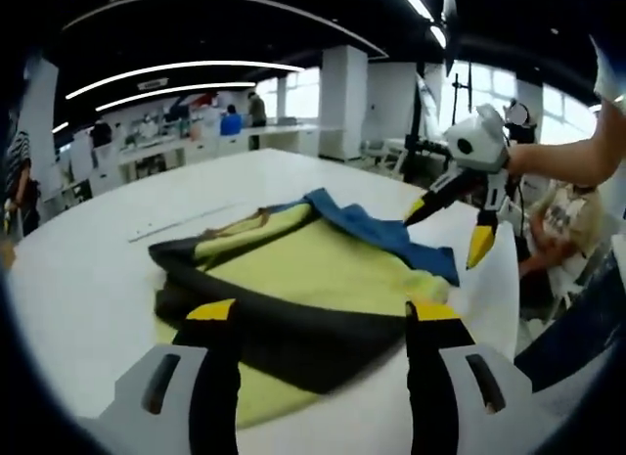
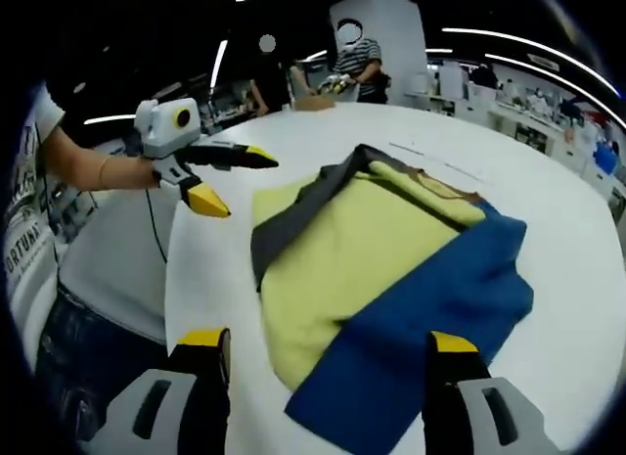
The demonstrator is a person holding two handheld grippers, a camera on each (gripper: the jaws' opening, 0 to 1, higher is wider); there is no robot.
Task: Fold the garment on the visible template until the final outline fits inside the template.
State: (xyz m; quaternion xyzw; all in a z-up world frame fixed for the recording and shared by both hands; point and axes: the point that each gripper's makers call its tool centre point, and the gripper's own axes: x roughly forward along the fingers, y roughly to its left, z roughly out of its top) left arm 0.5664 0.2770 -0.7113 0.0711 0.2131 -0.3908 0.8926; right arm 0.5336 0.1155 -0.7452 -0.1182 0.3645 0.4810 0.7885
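A folded garment [image 1: 313, 279] in yellow-green, with a dark band and a blue part, lies on the white table [image 1: 88, 279]. My left gripper [image 1: 321, 318] hovers over its near dark edge, open and holding nothing. The right gripper [image 1: 445, 235] hangs open just above the blue end, held by a hand. In the right gripper view the garment [image 2: 362, 250] lies ahead, its blue part [image 2: 430, 308] nearest. There my right gripper [image 2: 326, 342] stands open above that blue edge with nothing in it. The left gripper [image 2: 245, 186] floats open beyond the garment's dark edge.
A thin pale strip [image 1: 186, 220] lies on the table past the garment. The table's rounded edge [image 2: 176, 279] runs close to the person holding the grippers [image 2: 39, 240]. A person in a striped shirt [image 2: 357, 59] stands at the far side. Desks and several people fill the background.
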